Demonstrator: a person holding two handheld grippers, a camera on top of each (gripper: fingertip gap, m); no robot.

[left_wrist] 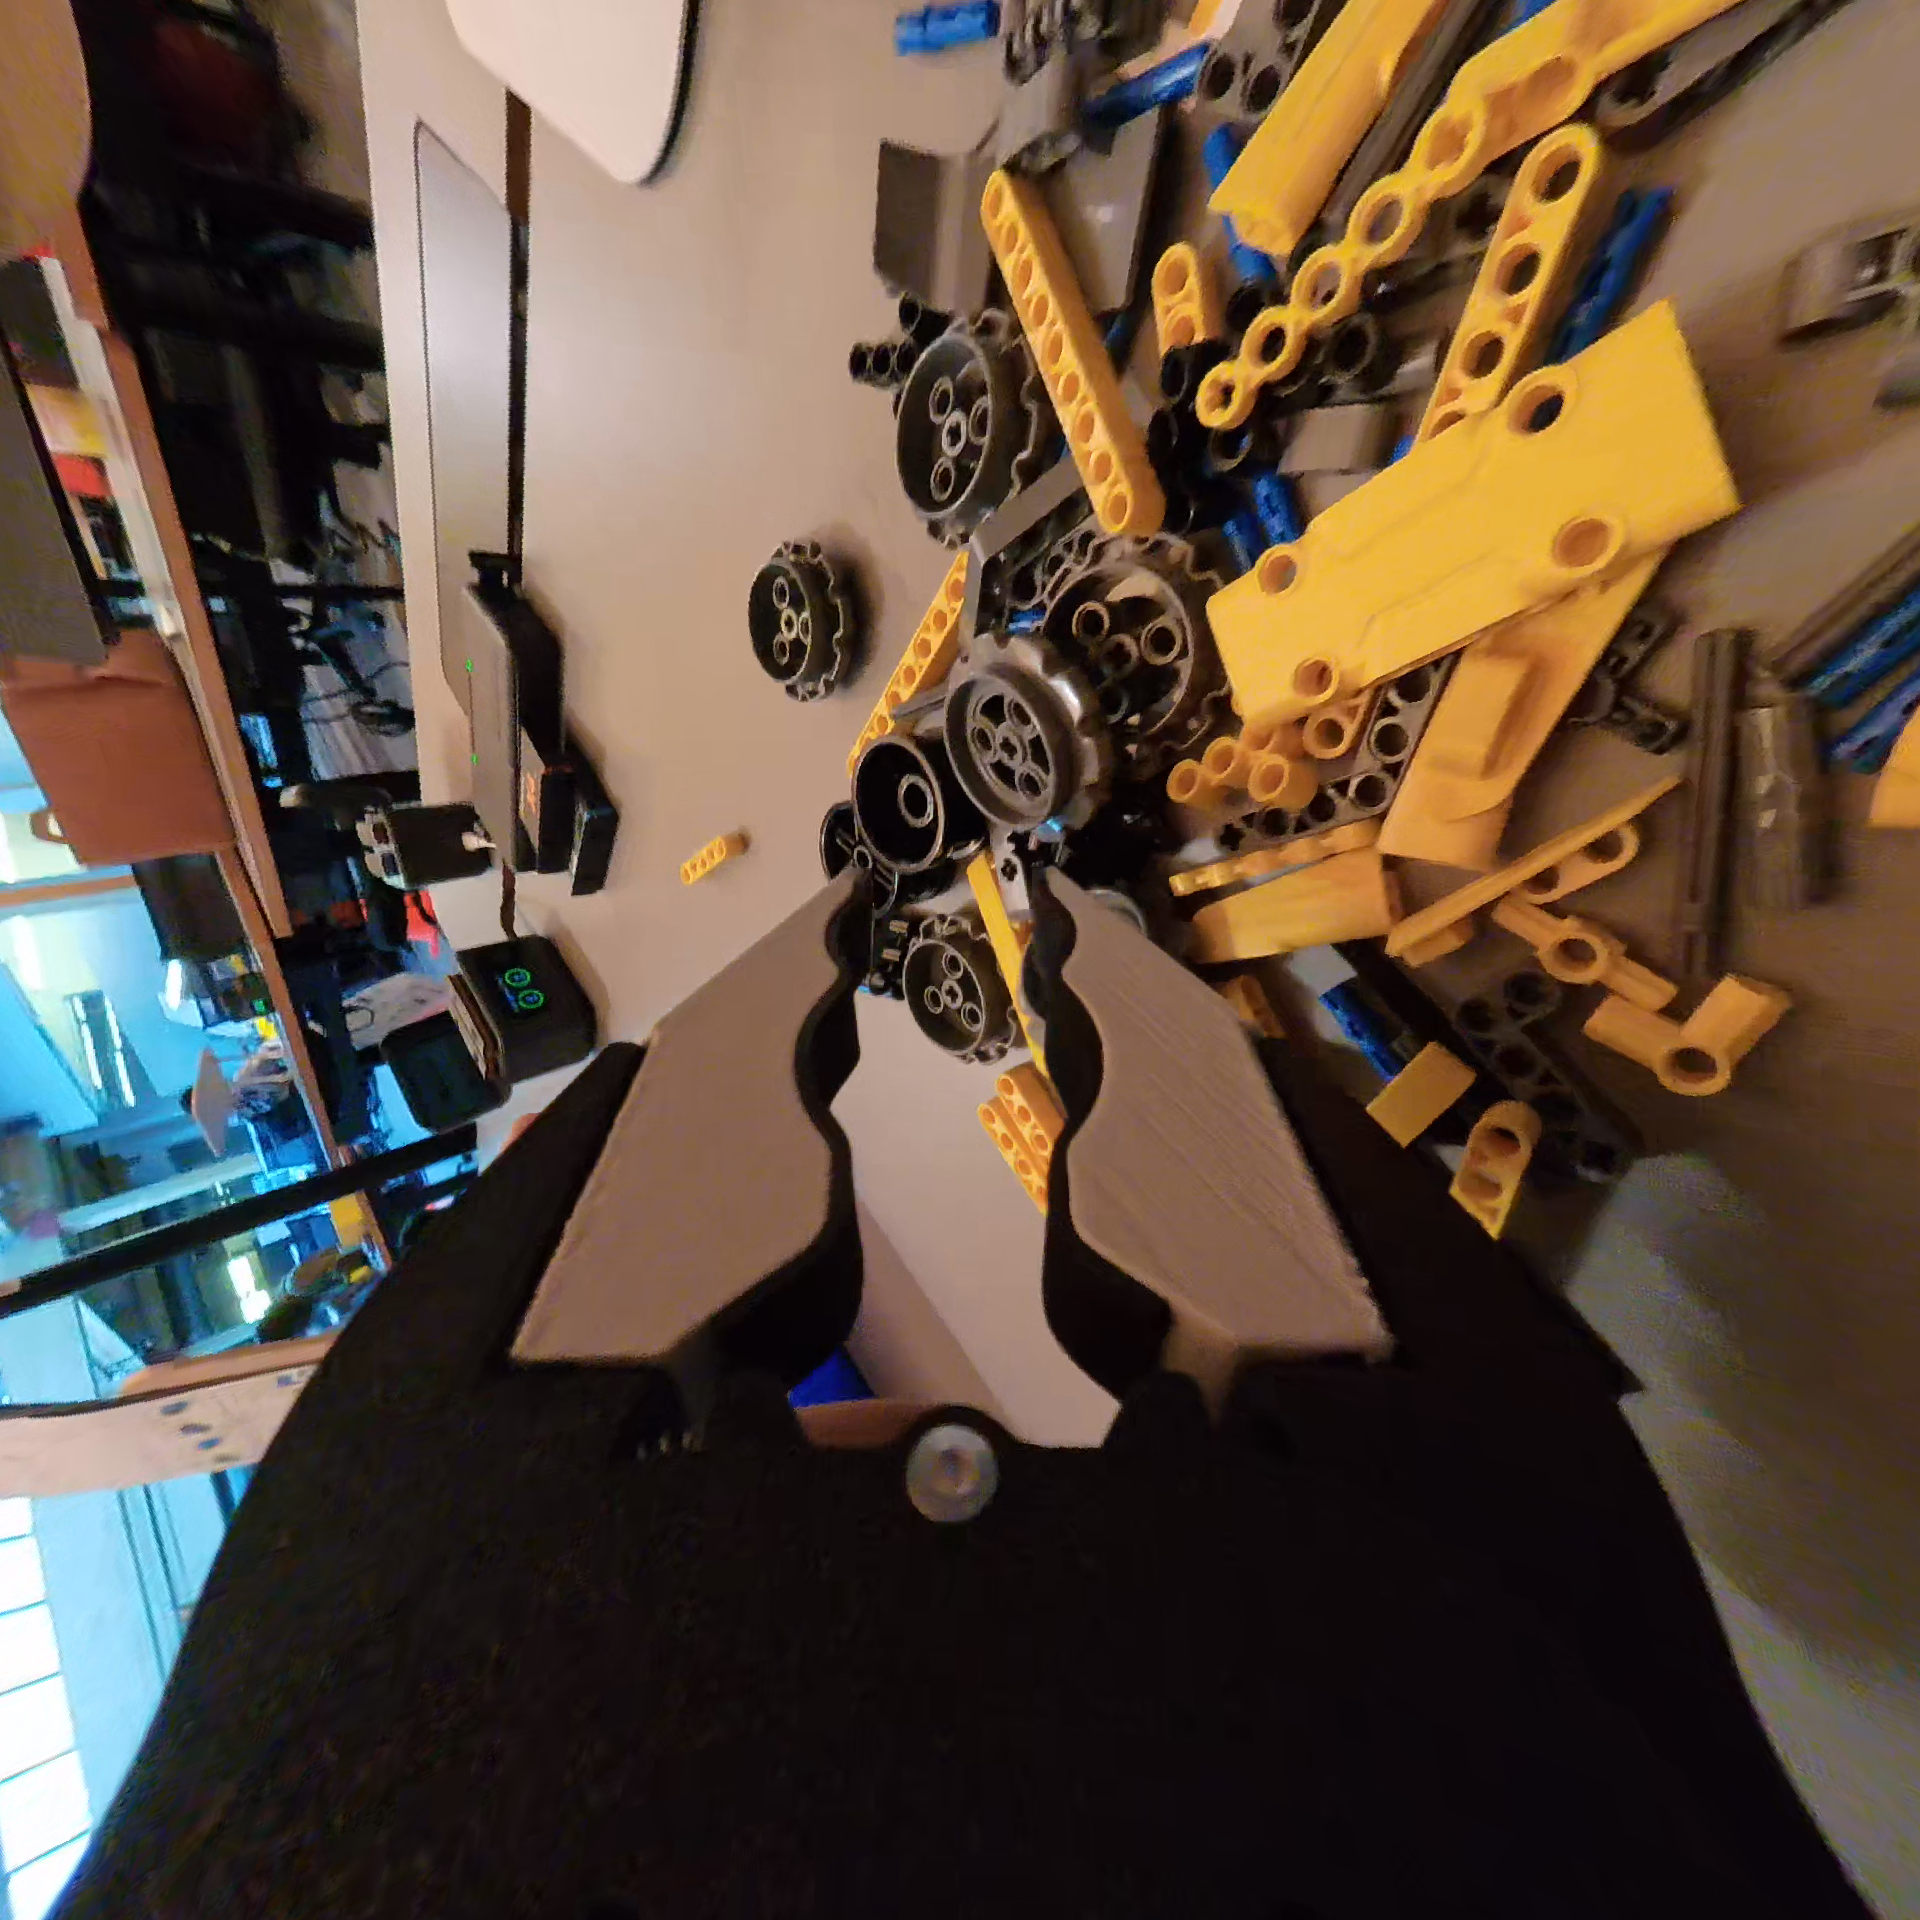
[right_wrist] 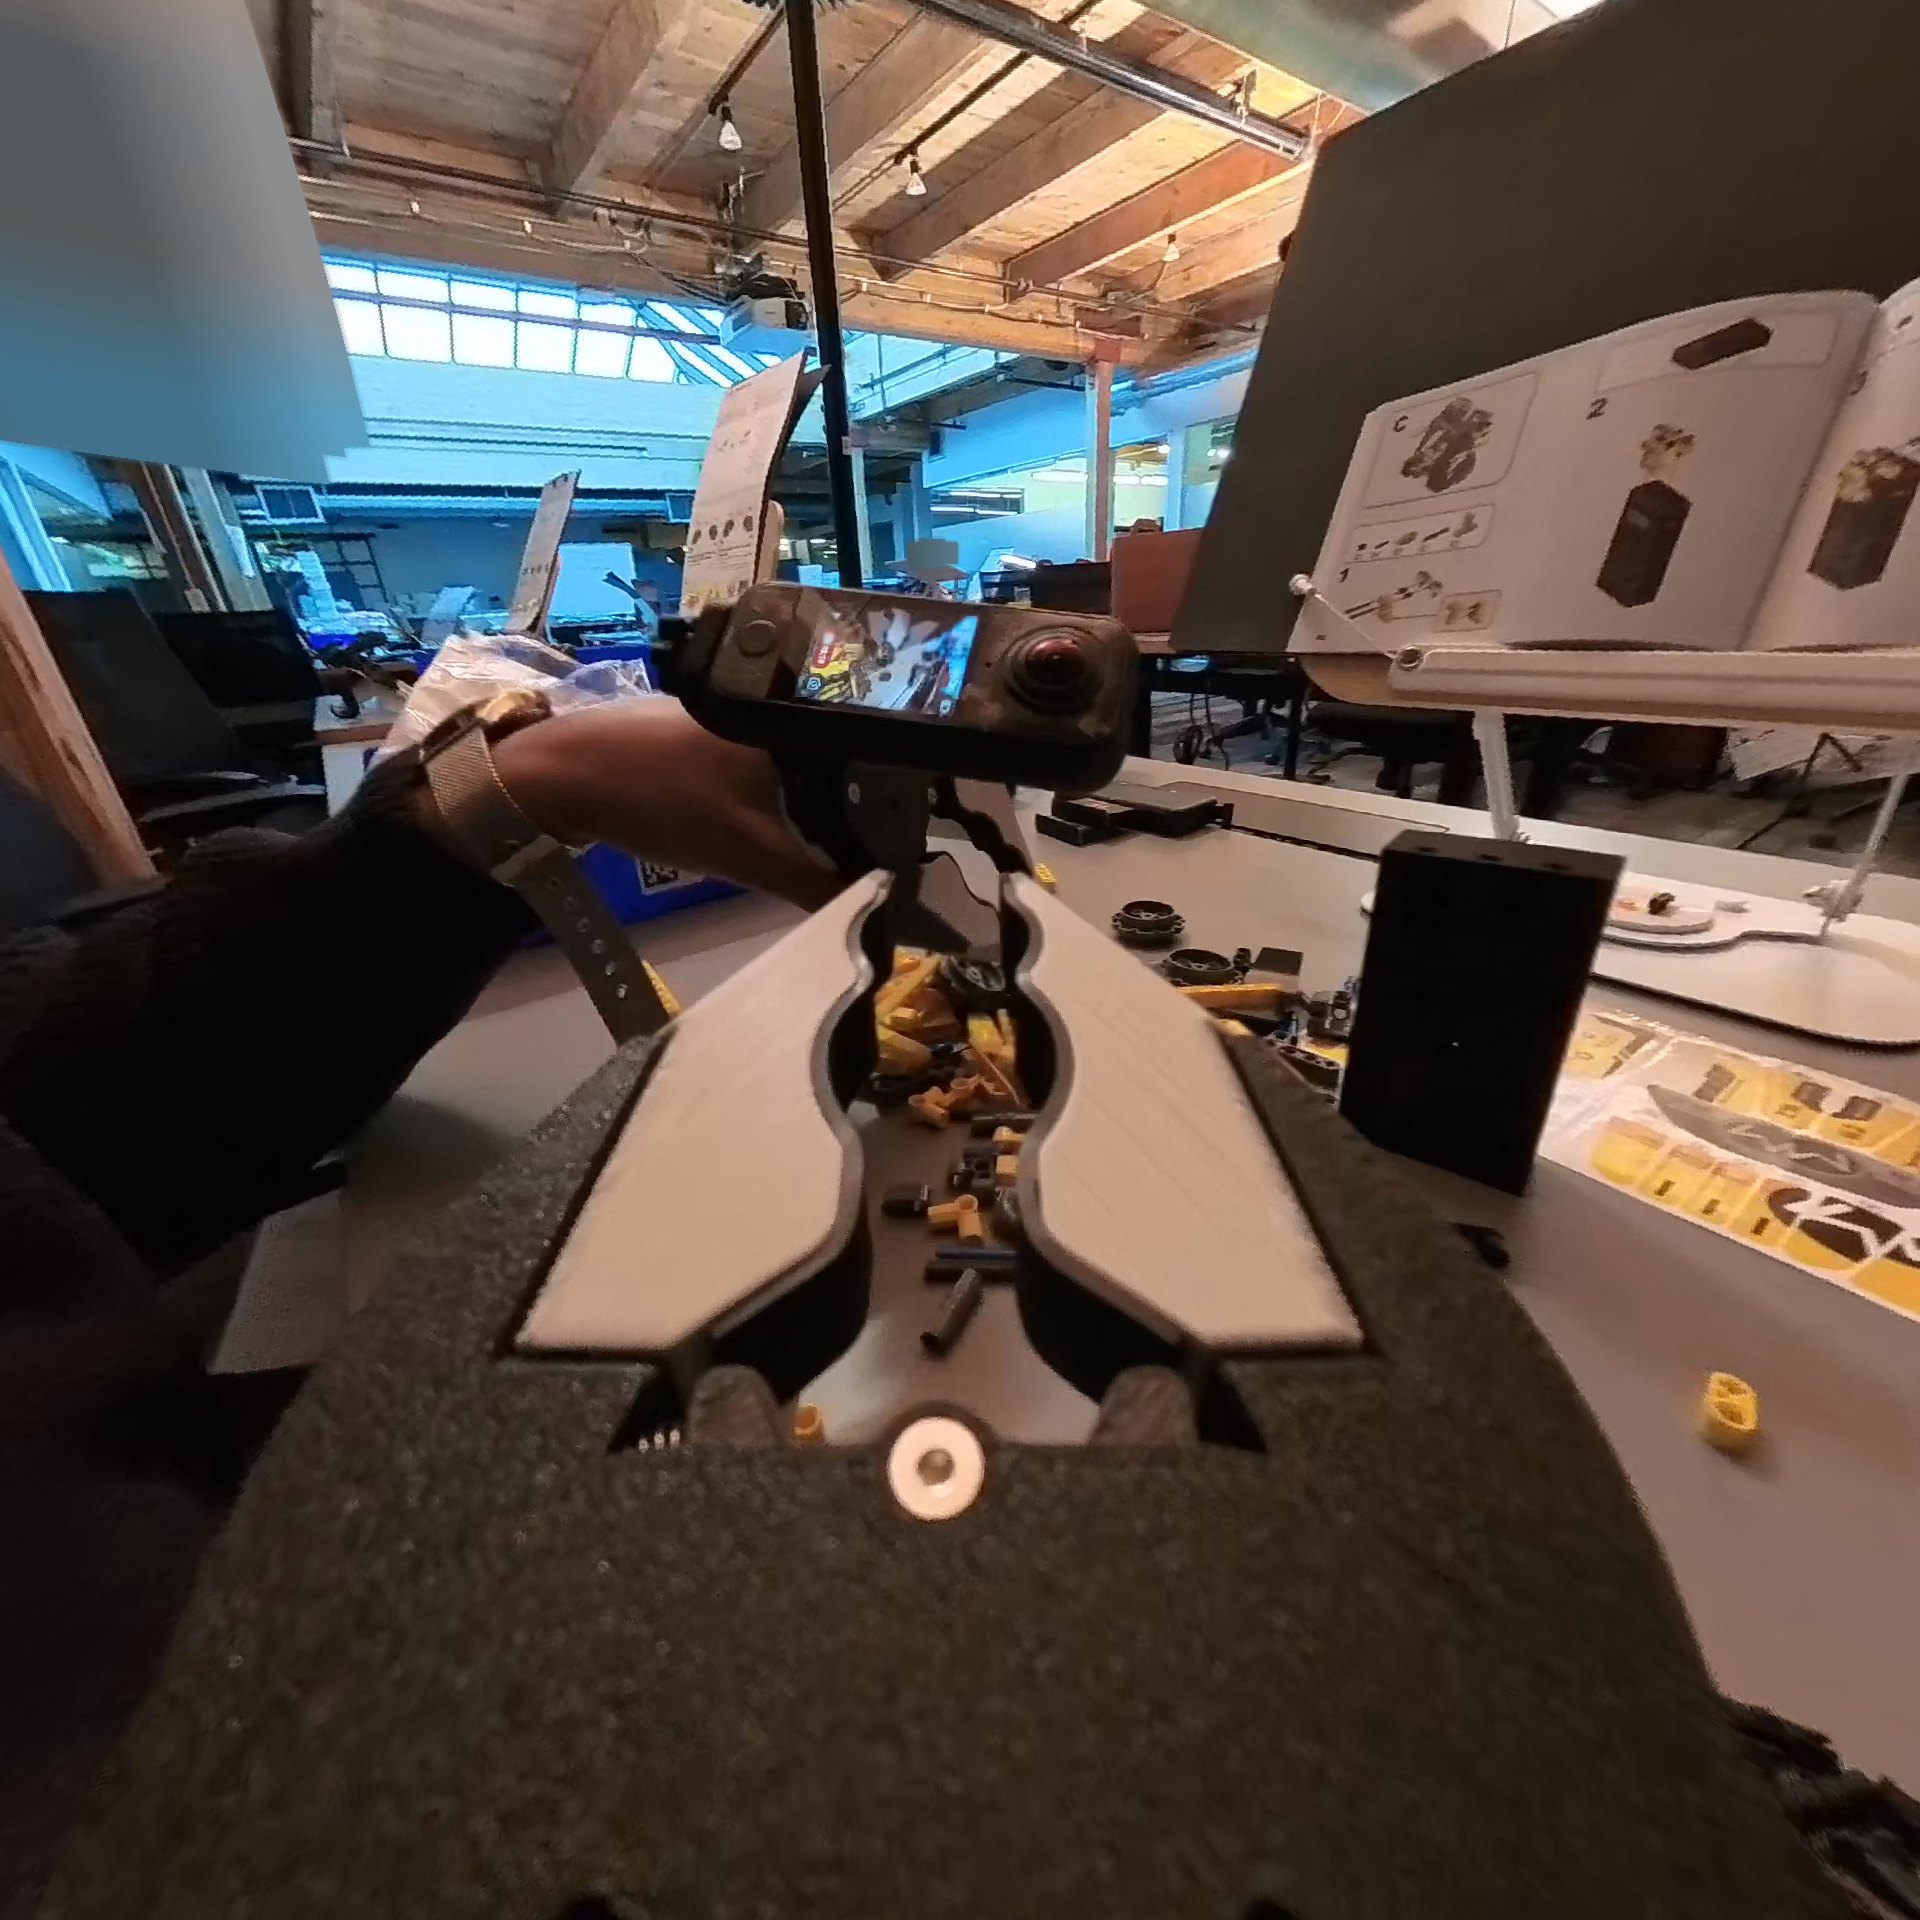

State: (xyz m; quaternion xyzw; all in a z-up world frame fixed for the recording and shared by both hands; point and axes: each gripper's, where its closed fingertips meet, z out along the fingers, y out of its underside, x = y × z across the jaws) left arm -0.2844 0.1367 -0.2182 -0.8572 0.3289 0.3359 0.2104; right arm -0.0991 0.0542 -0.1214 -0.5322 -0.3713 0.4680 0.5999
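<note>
Hovering at the edge of a heap of yellow, black and blue building pieces (left_wrist: 1351, 582), the left gripper (left_wrist: 951, 894) has its jaws apart, tips just over a cluster of dark toothed wheels (left_wrist: 1013, 743) — whether they touch any wheel, cannot tell. One wheel (left_wrist: 802, 620) lies alone on the grey desk (left_wrist: 675, 416), apart from the heap; a small yellow beam (left_wrist: 714, 857) sits farther out. Right gripper (right_wrist: 945, 894) — jaws apart, empty, raised above scattered small pins and connectors (right_wrist: 971, 1174) on the desk. Beyond it a hand (right_wrist: 644, 790) with a wristwatch holds the left gripper, camera on top. A black block (right_wrist: 1475, 1008) stands upright to the right, a sticker sheet (right_wrist: 1745, 1164) beside it, an open booklet (right_wrist: 1621, 468) on a stand behind. A lone yellow piece (right_wrist: 1732, 1410) lies near the desk's edge.
</note>
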